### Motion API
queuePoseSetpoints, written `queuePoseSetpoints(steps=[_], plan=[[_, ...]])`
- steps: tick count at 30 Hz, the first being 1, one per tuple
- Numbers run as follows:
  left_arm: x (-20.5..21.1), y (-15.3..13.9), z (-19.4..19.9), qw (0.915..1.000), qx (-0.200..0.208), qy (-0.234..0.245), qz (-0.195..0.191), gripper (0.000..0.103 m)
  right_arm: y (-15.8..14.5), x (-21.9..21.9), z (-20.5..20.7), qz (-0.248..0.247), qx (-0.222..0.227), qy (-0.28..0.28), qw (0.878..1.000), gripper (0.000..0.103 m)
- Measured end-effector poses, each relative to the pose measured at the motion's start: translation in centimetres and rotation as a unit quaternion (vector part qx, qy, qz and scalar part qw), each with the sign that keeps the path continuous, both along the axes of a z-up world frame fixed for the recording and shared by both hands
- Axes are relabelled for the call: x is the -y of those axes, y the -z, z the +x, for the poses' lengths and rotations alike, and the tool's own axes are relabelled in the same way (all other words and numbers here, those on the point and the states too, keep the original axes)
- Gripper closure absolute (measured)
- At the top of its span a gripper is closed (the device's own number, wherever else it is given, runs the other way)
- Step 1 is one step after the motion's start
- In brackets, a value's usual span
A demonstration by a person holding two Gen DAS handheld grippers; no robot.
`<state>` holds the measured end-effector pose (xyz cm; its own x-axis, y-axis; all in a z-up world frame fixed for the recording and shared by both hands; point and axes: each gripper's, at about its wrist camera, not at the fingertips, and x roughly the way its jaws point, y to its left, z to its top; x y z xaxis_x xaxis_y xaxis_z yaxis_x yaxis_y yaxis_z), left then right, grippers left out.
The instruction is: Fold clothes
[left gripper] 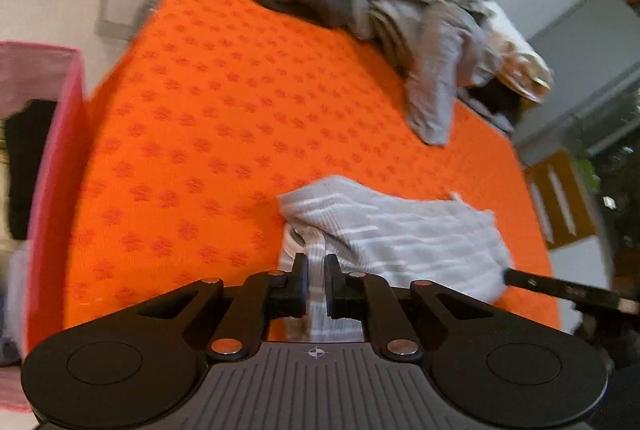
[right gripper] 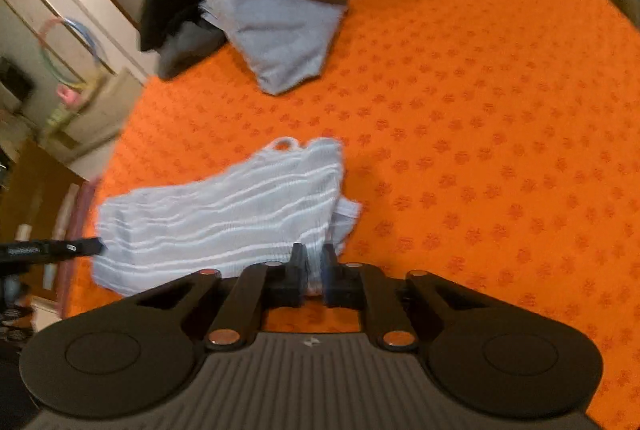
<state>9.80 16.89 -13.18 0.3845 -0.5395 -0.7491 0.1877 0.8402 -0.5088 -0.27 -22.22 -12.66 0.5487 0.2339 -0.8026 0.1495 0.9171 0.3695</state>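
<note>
Both hand-held grippers are pinching the same striped top (left gripper: 396, 234), which is spread on the near part of the orange bed (left gripper: 224, 118). The left hand-held gripper (left gripper: 316, 266) has its jaws nearly together on a bunched strip at the top's left edge, and the right hand-held gripper (right gripper: 314, 256) is clamped narrow on a fold at its near right corner. In the right wrist view the top's strap loop points toward the far side. A messy pile of clothes (right gripper: 280, 14) sits along the far edge of the bed, well apart from the top. A pink hamper (left gripper: 48, 134) stands left of the bed.
</note>
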Motion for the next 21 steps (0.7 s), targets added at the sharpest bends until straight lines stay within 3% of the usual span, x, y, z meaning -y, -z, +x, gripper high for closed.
queuePoseSetpoints(steps=[5, 6, 8, 11, 13, 18, 21], plan=[[0.2, 0.0, -0.7, 0.9993, -0.012, 0.017, 0.032, 0.090, -0.5, 0.0, 0.1, -0.009, 0.002, -0.001, 1.000, 0.092], [0.4, 0.0, -0.8, 0.9991, -0.012, 0.023, 0.035, 0.089, -0.3, -0.1, 0.0, -0.010, 0.002, -0.002, 1.000, 0.087], [0.2, -0.6, -1.0, 0.9993, 0.000, 0.019, 0.031, 0.078, -0.2, 0.0, -0.3, -0.006, 0.005, 0.000, 1.000, 0.082], [0.0, -2.3, -1.3, 0.9988, 0.038, 0.017, 0.027, 0.077, -0.2, 0.7, -1.1, 0.012, 0.007, 0.023, 1.000, 0.063], [0.8, -3.3, -1.1, 0.9973, 0.059, 0.033, 0.029, 0.077, 0.1, 1.3, -1.7, 0.033, 0.001, 0.049, 0.998, 0.058], [5.4, -4.6, -0.8, 0.9849, 0.105, 0.133, 0.037, 0.077, 1.4, 2.5, -3.1, 0.116, -0.004, 0.109, 0.987, 0.058], [9.2, -4.1, -0.6, 0.9742, 0.107, 0.196, 0.032, 0.077, 2.3, 2.8, -3.4, 0.172, 0.009, 0.132, 0.976, 0.054]])
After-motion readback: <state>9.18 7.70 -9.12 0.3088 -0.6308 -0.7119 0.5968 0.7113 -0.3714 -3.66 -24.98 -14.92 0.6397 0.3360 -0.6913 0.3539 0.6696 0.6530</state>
